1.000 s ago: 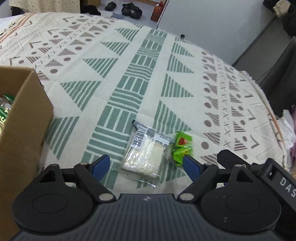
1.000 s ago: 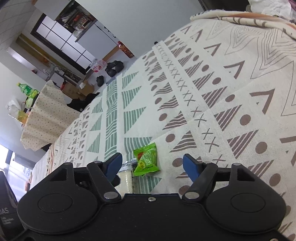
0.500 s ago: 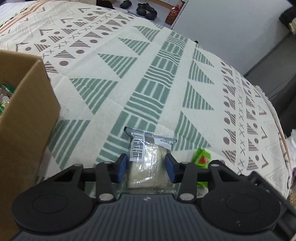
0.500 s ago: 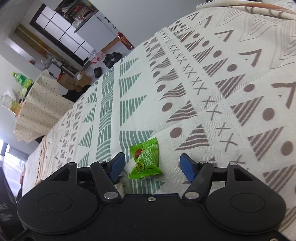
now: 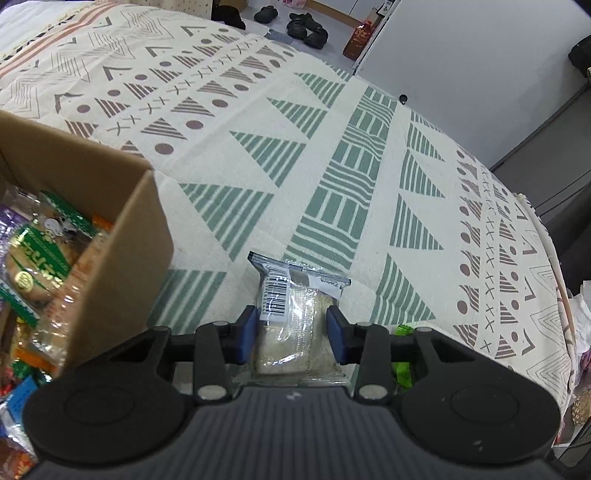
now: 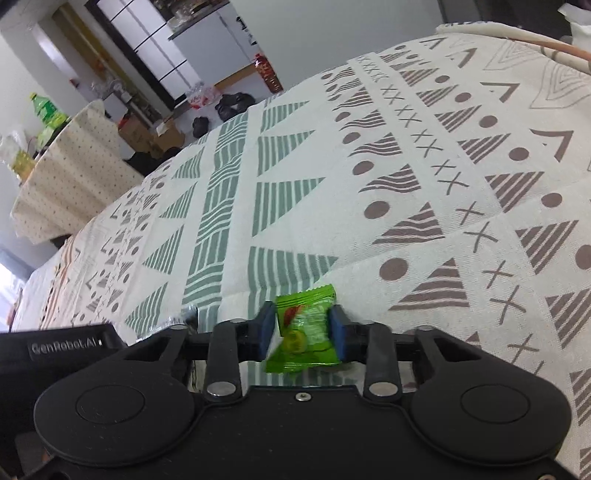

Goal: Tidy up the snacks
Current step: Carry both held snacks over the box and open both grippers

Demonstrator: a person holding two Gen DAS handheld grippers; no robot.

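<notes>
A clear packet (image 5: pixel 295 291) with a barcode label and a pale block inside lies on the patterned tablecloth (image 5: pixel 332 177). My left gripper (image 5: pixel 291 326) is closing on it, and both blue pads press its sides. A small green candy packet (image 6: pixel 306 325) sits between the blue pads of my right gripper (image 6: pixel 302 334), whose jaws are closing and squeezing it. In the left wrist view the green candy packet (image 5: pixel 402 369) peeks out just right of the fingers. An open cardboard box (image 5: pixel 122 206) holding several snack packs stands on the left.
The tablecloth drops off at the table's right edge (image 5: pixel 554 280). On the floor beyond the table are dark shoes (image 5: pixel 306 29) and a red bottle (image 5: pixel 360 37). A second table with a dotted cloth (image 6: pixel 70 177) carries green bottles (image 6: pixel 46 110).
Both grippers moved forward over their packets and closed. The left one now clamps the clear packet and the right one the green candy. The cardboard box has come further into the left wrist view.
</notes>
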